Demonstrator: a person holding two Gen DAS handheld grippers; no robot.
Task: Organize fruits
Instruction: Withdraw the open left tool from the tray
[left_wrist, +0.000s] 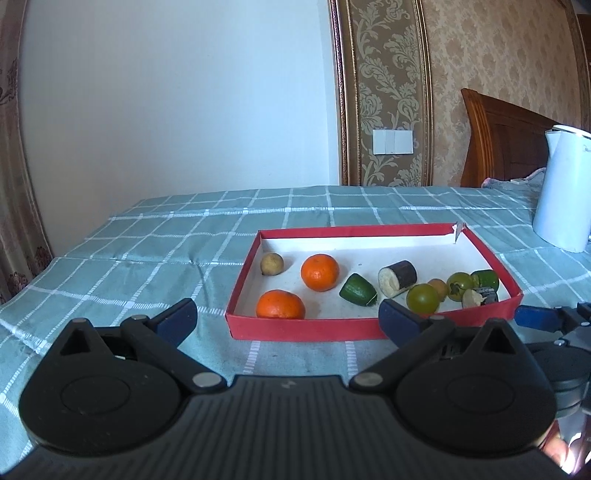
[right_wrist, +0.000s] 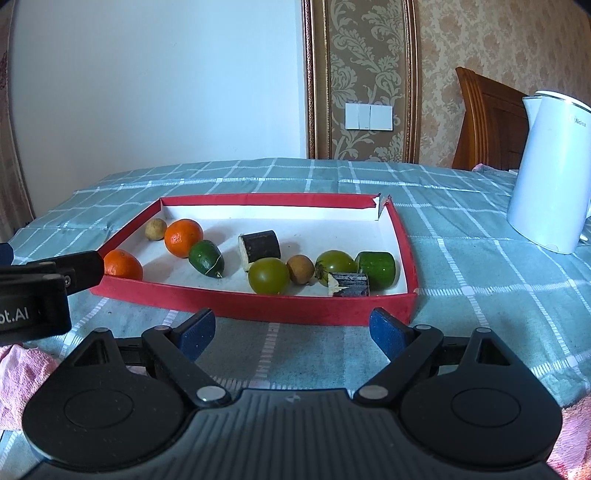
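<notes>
Lying in a red tray (right_wrist: 221, 301) on the checked desk (right_wrist: 461, 258), the fruits sit in a loose row: two oranges (right_wrist: 183, 238) and a brown fruit at the left end, green tomatoes (right_wrist: 268, 276), cucumber pieces (right_wrist: 206, 257) and dark cane chunks (right_wrist: 260, 249) further right. Left tongs (left_wrist: 288, 317) and right tongs (right_wrist: 293, 330) both hang released and empty just before the tray's near wall. A white kettle (right_wrist: 550, 173) stands at right.
</notes>
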